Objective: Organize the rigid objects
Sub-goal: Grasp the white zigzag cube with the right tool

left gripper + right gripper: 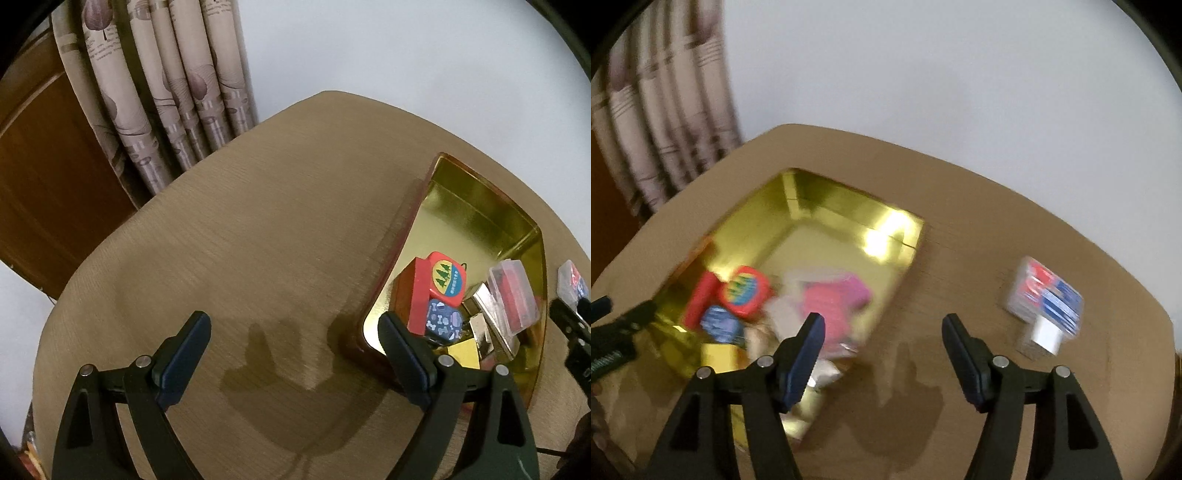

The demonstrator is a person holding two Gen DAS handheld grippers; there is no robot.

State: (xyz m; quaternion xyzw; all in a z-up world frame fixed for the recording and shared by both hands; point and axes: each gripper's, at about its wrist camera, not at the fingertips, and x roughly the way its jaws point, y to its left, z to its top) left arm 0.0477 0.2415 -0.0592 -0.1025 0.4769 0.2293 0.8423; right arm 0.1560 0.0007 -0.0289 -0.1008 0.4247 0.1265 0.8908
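While the left hand-held gripper (pixel 295 354) hangs wide and empty beside the gold tray (pixel 827 201), which already holds several small boxes, the right hand-held gripper (pixel 882 339), jaws apart with nothing between them, seems bound for the last card box (pixel 1047 299) near the worktop's (pixel 960 206) right edge, needing a squared approach.
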